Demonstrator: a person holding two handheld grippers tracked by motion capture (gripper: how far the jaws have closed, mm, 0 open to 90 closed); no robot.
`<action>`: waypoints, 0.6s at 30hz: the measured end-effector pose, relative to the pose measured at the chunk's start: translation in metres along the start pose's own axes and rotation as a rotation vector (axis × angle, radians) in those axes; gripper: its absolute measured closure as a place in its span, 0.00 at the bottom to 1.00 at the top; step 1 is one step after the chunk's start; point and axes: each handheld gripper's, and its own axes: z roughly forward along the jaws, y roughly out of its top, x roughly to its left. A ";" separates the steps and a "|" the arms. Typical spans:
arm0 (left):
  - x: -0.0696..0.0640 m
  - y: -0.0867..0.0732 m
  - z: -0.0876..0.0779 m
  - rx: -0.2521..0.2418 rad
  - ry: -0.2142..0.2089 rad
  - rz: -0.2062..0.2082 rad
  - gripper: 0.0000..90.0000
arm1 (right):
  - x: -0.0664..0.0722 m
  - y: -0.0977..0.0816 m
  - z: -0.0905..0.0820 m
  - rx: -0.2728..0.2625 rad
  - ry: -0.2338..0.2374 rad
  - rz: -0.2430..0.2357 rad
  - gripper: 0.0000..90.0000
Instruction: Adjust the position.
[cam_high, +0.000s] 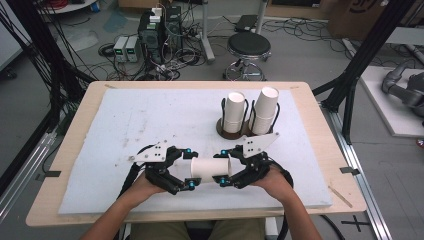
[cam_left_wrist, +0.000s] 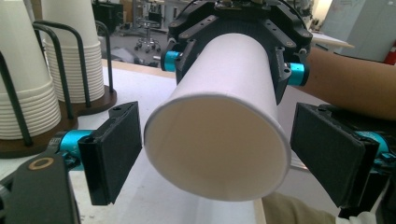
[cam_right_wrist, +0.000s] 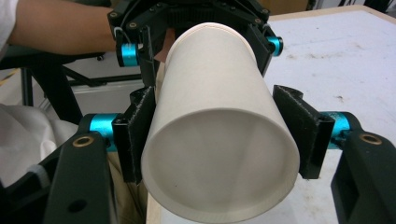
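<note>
A white paper cup (cam_high: 210, 170) lies level in the air above the near part of the mat, between my two grippers, which face each other. My right gripper (cam_high: 223, 167) is shut on it near the rim. In the right gripper view the pads (cam_right_wrist: 137, 135) press both sides of the cup (cam_right_wrist: 219, 116), whose open mouth faces the camera. My left gripper (cam_high: 190, 169) stands open around the cup's base end. In the left gripper view its pads (cam_left_wrist: 112, 154) stand a little apart from the cup (cam_left_wrist: 219, 140) on both sides.
Two tall stacks of white cups (cam_high: 234, 112) (cam_high: 265, 110) stand in black wire holders on round wooden bases at the mat's far middle. The white foam mat (cam_high: 150, 120) covers most of the wooden table (cam_high: 330, 150). A stool and cables lie beyond the far edge.
</note>
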 end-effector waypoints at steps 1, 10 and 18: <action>0.000 0.000 0.001 0.001 -0.003 0.004 0.19 | 0.000 0.000 0.000 -0.006 0.006 0.004 0.38; -0.001 0.000 0.003 -0.011 -0.017 -0.004 0.20 | -0.001 -0.002 0.000 -0.054 0.041 0.029 0.39; 0.001 -0.001 0.003 -0.005 -0.013 0.001 0.28 | -0.003 -0.003 -0.002 -0.073 0.045 0.038 0.39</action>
